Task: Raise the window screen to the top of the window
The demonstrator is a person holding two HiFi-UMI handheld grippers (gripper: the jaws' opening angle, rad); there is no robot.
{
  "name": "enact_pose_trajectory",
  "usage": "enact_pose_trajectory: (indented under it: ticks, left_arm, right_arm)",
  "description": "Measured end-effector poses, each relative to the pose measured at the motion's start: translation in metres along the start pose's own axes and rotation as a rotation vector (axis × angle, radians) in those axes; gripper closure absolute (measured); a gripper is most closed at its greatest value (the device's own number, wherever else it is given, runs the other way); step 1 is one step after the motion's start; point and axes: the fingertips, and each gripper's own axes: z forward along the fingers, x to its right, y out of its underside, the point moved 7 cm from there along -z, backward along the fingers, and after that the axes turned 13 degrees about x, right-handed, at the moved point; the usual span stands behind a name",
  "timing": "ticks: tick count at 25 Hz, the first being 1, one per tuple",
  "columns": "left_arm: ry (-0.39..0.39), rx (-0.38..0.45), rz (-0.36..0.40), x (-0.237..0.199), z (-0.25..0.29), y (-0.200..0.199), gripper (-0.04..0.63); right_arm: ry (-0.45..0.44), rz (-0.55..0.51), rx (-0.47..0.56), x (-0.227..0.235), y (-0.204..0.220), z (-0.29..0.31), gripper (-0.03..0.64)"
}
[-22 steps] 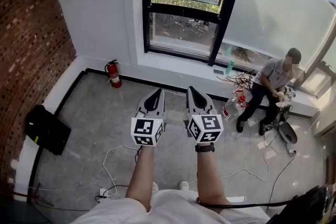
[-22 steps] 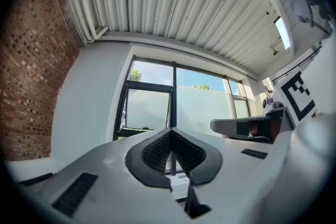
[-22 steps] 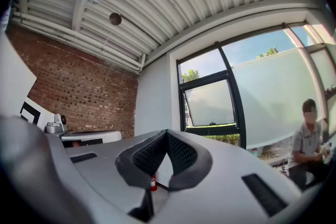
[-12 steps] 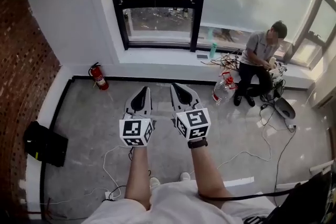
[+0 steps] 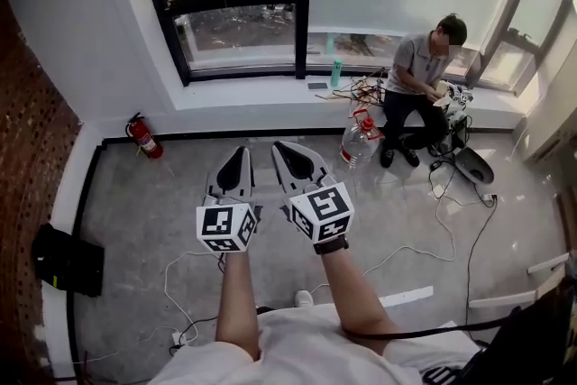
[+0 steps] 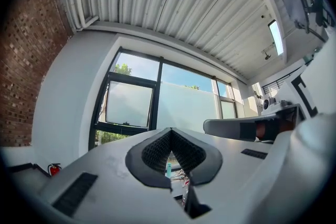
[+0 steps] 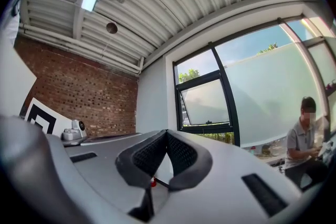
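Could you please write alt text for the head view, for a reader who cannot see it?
Seen from above, a left gripper and a right gripper, both shut and empty, are held out over a grey floor toward a black-framed window. A red fire extinguisher stands by the wall at left; another person sits on the window ledge at right.

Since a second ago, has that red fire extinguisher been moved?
No. The fire extinguisher stands at the same spot against the wall, left of the window; only the camera's view has swung.
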Motion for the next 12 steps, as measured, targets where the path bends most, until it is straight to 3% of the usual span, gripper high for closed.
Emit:
enact_pose_trajectory:
  ticks: [5, 12]
  left_arm:
    - [-0.006, -0.029, -0.008, 0.020, 0.007, 0.018, 0.598]
    - [0.014, -0.080, -0.003, 0.014, 0.026, 0.035, 0.598]
  right_arm:
    - [0.034, 0.043, -0.031, 0.029, 0.011, -0.019, 0.615]
    - [0.056, 0.075, -0.061, 0.048, 0.028, -0.007, 0.615]
